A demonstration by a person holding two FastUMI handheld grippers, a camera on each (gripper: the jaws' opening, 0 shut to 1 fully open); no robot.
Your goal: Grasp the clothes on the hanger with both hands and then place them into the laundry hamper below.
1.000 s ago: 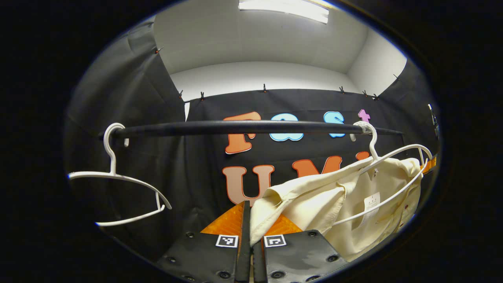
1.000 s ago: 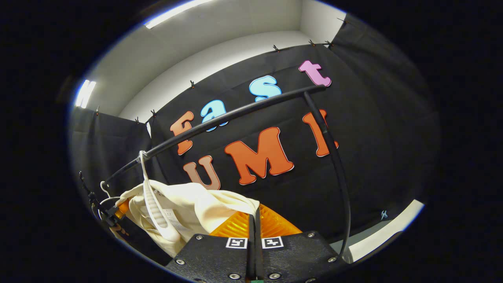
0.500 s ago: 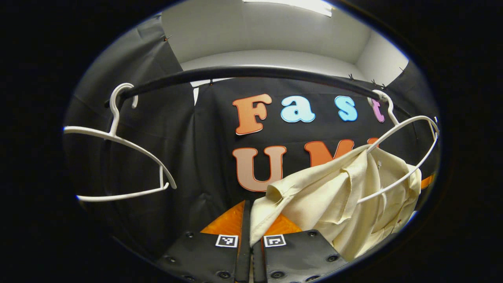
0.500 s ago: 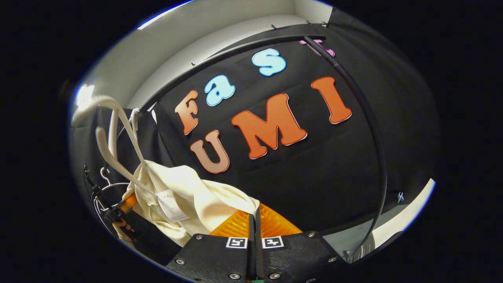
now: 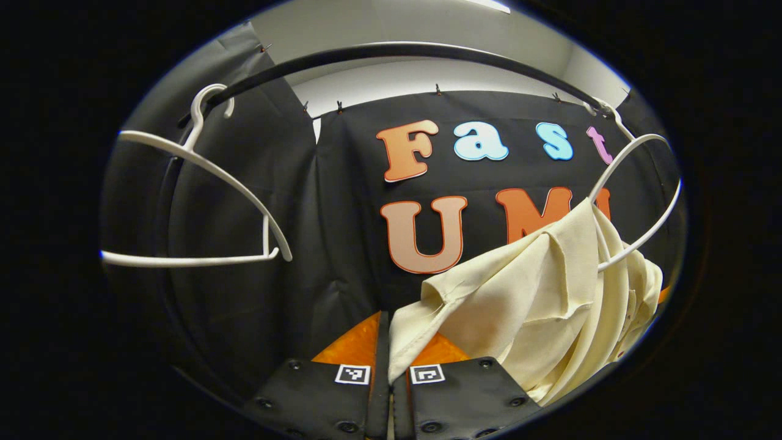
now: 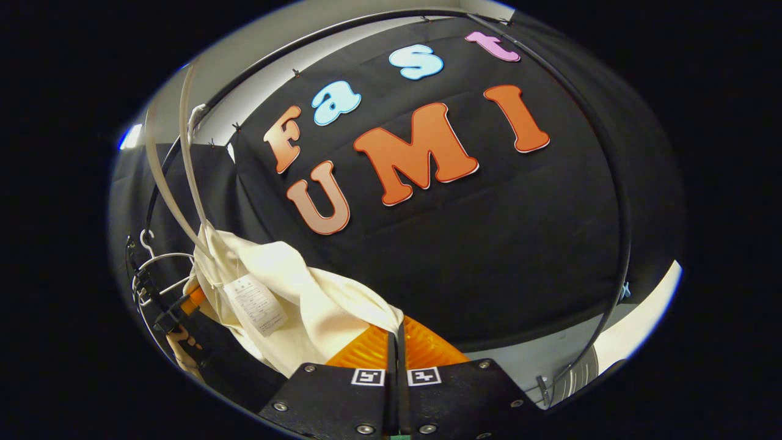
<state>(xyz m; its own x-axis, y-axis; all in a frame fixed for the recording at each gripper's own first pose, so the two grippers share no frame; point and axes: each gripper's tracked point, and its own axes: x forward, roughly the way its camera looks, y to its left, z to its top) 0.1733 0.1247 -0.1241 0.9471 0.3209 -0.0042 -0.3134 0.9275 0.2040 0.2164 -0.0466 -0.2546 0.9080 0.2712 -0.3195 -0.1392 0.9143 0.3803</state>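
A cream shirt (image 5: 537, 299) stretches between both grippers. My left gripper (image 5: 388, 342) is shut on one edge of it, the cloth pinched between the fingers. The shirt's upper part still touches the white hanger (image 5: 641, 189) that hangs from the black rail (image 5: 397, 52) at the right. In the right gripper view the same shirt (image 6: 293, 305), with a white label, runs from the hanger (image 6: 177, 165) at the left down into my right gripper (image 6: 396, 342), which is shut on its edge. The left gripper (image 6: 174, 315) and the hand holding it show at the far left.
A bare white hanger (image 5: 201, 201) hangs on the rail at the left. The rail's black upright (image 6: 617, 232) curves down the right side of the right gripper view, with a pale floor (image 6: 635, 324) and a round base beneath it.
Both grippers have dropped lower with the shirt: the rail and hangers have risen in both views. The shirt has slid off most of the hanger and now hangs below it.
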